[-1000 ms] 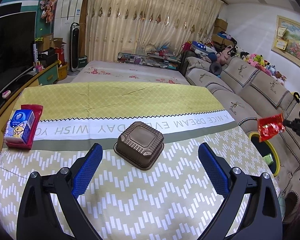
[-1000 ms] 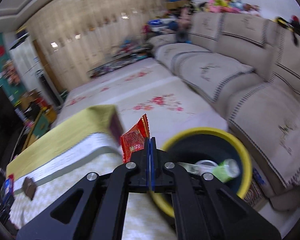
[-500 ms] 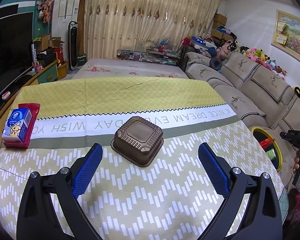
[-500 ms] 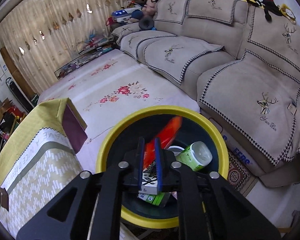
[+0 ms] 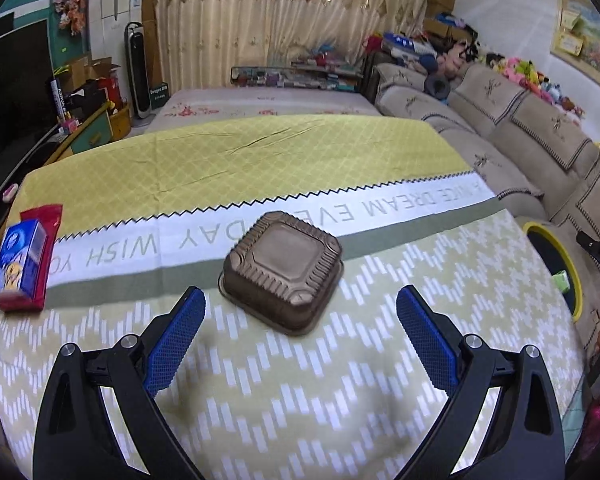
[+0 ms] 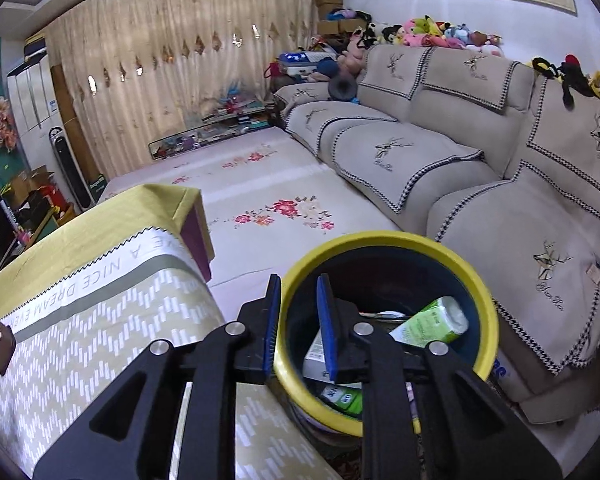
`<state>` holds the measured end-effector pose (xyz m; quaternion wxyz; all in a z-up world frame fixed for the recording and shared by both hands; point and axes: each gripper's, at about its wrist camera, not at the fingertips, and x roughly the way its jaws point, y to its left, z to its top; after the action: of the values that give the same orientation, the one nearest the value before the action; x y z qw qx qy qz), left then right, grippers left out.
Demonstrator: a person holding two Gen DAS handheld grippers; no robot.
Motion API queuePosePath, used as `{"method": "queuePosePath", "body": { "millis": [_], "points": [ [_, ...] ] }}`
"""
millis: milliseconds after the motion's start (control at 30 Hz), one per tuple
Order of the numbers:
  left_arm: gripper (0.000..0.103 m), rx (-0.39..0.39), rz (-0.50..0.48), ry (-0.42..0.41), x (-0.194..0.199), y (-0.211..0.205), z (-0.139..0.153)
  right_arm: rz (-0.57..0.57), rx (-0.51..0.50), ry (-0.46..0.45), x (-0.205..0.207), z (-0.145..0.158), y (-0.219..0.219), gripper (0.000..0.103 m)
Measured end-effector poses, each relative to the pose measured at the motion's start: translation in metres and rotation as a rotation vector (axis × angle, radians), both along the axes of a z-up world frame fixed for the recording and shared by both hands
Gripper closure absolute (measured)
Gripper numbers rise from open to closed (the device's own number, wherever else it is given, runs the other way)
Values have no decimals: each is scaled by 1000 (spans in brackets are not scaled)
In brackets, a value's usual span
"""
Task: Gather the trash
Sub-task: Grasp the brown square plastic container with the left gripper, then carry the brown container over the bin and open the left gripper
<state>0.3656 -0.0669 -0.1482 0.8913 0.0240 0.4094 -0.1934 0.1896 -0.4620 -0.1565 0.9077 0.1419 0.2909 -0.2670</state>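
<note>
The right gripper [image 6: 296, 320] hangs over the yellow-rimmed bin [image 6: 384, 240] on the floor beside the worktop [image 5: 300, 400]. Its jaws are opening, and nothing is between them. Inside the bin lie a green carton [image 6: 428, 324] and some small boxes. So this looks like the drop step: one bit of trash seems to be in, and this hand is free.

The left gripper [image 5: 300, 320] hovers low over the worktop with its jaws wide apart and empty. The brown tray [image 5: 282, 264] sits upside down on the cloth, just past the jaws and between them. It is likely the next trash to go. The jaws need to move forward around its sides, then squeeze. The blue box [image 5: 18, 258] lies on a red wrapper [image 5: 46, 240] at the far left edge.
</note>
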Motion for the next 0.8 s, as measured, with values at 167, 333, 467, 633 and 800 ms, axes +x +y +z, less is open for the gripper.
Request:
{"method": "queuePosePath", "body": {
  "millis": [167, 333, 467, 633, 800],
  "points": [
    [8, 40, -15, 9, 25, -10, -4, 20, 34, 7, 5, -8, -1, 85],
    [8, 75, -19, 17, 40, -20, -9, 23, 64, -12, 3, -9, -6, 78],
    [10, 84, -13, 47, 48, -23, -15, 28, 84, -22, 2, -9, -9, 78],
    [28, 111, 6, 69, 52, -27, -24, 40, 96, -25, 2, -9, -11, 78],
    [35, 71, 5, 56, 46, -27, -15, 45, 106, -36, 0, -8, -14, 78]
  ]
}}
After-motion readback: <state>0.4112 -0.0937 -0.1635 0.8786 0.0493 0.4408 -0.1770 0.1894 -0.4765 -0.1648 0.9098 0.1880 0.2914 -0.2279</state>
